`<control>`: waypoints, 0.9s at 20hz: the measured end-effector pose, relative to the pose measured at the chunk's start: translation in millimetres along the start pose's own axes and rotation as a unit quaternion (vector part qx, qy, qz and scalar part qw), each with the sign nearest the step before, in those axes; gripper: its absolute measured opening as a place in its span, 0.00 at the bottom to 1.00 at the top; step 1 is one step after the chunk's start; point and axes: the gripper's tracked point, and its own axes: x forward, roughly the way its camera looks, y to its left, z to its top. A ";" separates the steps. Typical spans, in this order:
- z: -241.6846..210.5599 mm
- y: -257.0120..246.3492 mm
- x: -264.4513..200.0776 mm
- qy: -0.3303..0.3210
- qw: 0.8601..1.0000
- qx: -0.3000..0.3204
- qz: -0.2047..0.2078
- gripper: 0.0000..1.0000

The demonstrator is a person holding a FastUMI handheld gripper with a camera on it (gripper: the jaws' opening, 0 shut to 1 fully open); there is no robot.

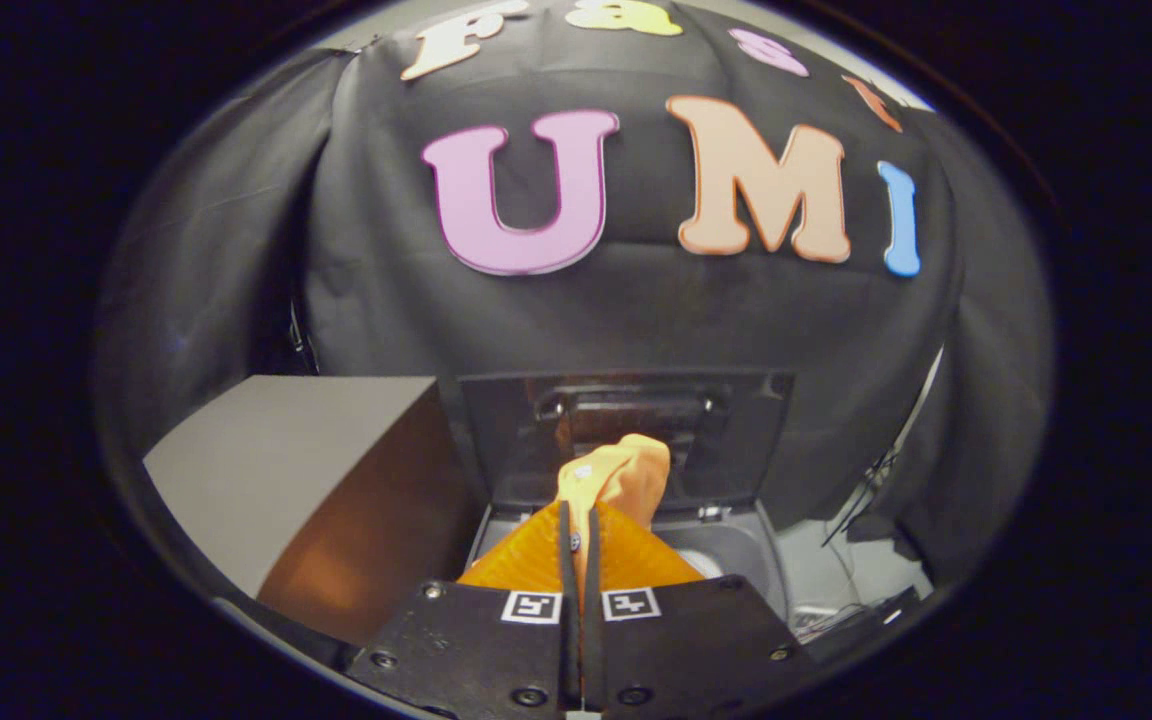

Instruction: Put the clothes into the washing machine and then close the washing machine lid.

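Booth hung all round with black cloth [636,310] as far wall and sides. To the left, near, a plain box-like block with grey top and brown wooden side [336,480]. Straight ahead, a dark grey top-loading washing machine [736,550], glossy black lid [736,430] standing upright at the far rim, pale tub open below. Thin black cables [871,480] trailing at the right. Gripper [579,525] clenched, both fingers pressed on a bunched orange cloth garment [621,475], held above the tub mouth, just before the raised lid.
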 end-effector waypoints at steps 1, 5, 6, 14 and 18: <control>-19.1 -1.5 9.2 0.011 1.000 0.005 -0.001 0.01; -63.6 -10.2 34.5 0.046 0.998 0.035 -0.014 0.01; -70.6 -14.1 38.4 0.054 0.998 0.038 -0.021 0.01; -116.7 -32.8 66.3 0.107 0.990 0.082 -0.042 0.15; -106.8 -35.1 69.6 0.094 0.988 0.113 -0.050 0.58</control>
